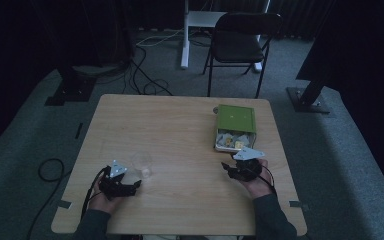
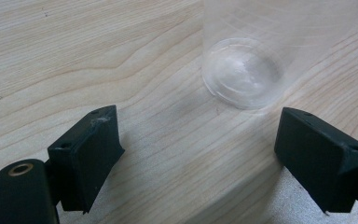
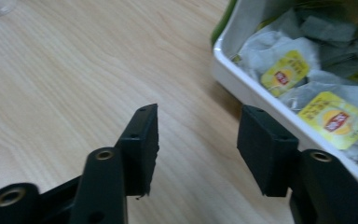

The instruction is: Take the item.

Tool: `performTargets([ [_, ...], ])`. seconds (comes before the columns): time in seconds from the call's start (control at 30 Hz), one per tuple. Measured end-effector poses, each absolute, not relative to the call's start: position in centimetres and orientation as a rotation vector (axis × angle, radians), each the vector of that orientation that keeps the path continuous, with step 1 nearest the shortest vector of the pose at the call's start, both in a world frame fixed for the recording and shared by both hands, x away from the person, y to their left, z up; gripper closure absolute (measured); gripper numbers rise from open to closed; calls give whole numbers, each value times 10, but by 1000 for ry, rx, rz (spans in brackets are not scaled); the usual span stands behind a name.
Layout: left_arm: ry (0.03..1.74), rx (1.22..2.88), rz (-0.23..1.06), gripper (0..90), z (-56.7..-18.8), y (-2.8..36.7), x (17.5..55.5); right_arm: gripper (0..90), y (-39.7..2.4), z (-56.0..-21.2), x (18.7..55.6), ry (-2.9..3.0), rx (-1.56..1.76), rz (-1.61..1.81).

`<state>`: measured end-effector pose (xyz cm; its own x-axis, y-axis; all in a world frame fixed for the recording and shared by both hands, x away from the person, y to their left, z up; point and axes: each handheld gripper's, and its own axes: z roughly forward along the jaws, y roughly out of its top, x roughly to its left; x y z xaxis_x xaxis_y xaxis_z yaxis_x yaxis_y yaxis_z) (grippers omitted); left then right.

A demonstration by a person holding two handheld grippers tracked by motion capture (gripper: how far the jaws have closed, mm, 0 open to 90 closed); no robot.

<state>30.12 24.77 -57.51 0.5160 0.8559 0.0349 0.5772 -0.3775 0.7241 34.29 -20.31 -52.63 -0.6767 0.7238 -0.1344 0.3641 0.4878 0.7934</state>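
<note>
A clear plastic cup [image 1: 143, 162] stands upright on the wooden table [image 1: 180, 125], front left. My left gripper [image 1: 132, 184] lies just in front of it, open; in the left gripper view the cup [image 2: 242, 70] stands beyond the jaws, apart from them, with my left gripper [image 2: 198, 121] holding nothing. A white box with a green lid [image 1: 236, 127] holds several tea bags [image 3: 286, 70] with yellow tags. My right gripper [image 1: 225, 166] is near the box's front corner. In the right gripper view my right gripper [image 3: 199, 114] has its jaws apart over bare wood, beside the box rim [image 3: 233, 81], with nothing between them.
A dark chair [image 1: 240, 42] and a white stand [image 1: 185, 35] are on the carpet beyond the table's far edge. Cables [image 1: 145, 75] lie on the floor at the back left. Bare wood lies between the cup and the box.
</note>
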Motion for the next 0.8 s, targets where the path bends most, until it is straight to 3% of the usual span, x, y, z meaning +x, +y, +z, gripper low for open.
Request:
performTargets([
  [0.2, 1165, 2095, 541, 151, -575, 248, 301, 623, -211, -527, 351, 2264, 915, 1055],
  [0.6, 1165, 2094, 541, 151, -575, 248, 301, 521, -226, -519, 365, 2189, 942, 1035],
  [0.8, 1165, 2094, 541, 151, -575, 248, 301, 533, -229, -522, 378, 2226, 931, 1007],
])
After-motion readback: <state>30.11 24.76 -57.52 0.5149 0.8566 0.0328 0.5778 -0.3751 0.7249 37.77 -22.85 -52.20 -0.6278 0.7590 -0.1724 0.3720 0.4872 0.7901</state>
